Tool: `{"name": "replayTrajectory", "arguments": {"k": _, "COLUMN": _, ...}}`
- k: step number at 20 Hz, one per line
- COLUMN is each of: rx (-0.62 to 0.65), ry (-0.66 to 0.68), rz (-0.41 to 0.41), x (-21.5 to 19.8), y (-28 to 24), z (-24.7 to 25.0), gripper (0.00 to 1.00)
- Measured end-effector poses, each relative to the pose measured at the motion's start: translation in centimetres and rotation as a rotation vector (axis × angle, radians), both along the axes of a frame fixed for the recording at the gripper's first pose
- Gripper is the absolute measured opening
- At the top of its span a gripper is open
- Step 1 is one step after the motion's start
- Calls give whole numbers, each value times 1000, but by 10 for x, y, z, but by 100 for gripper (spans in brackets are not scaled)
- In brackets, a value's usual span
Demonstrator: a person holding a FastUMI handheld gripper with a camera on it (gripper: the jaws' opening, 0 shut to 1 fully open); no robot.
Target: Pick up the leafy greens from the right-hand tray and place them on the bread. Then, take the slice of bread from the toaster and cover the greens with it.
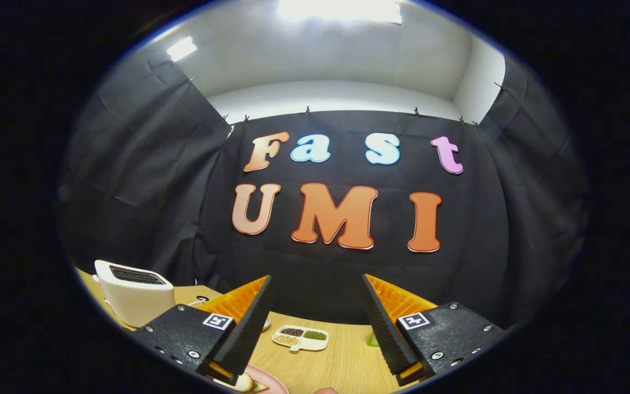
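Wooden table (pixel 342 361): toaster (pixel 134 298) upright beyond left finger (slots up); gripper (pixel 318 323) jaws open, holding nothing.

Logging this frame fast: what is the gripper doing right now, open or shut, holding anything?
Gripper: open, fingers spread wide with nothing between them, raised above the wooden table.

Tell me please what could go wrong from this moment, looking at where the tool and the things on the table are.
1. The tool is open, holds nothing and points at the booth wall, so aiming down at the food may be imprecise.
2. The divided dish of small beans lies just ahead between the fingers; a low sweep could knock it.
3. The pink plate sits partly under one finger, and a descent might hit its rim.
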State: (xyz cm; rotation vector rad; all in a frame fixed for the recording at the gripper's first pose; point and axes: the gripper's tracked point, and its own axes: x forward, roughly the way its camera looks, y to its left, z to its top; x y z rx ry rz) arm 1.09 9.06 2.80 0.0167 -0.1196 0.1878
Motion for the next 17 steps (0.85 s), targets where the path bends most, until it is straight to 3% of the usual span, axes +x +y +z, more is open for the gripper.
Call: {"name": "replayTrajectory", "arguments": {"k": 17, "rx": 4, "ry": 39, "rz": 1, "x": 4, "y": 3, "z": -9, "gripper": 98}}
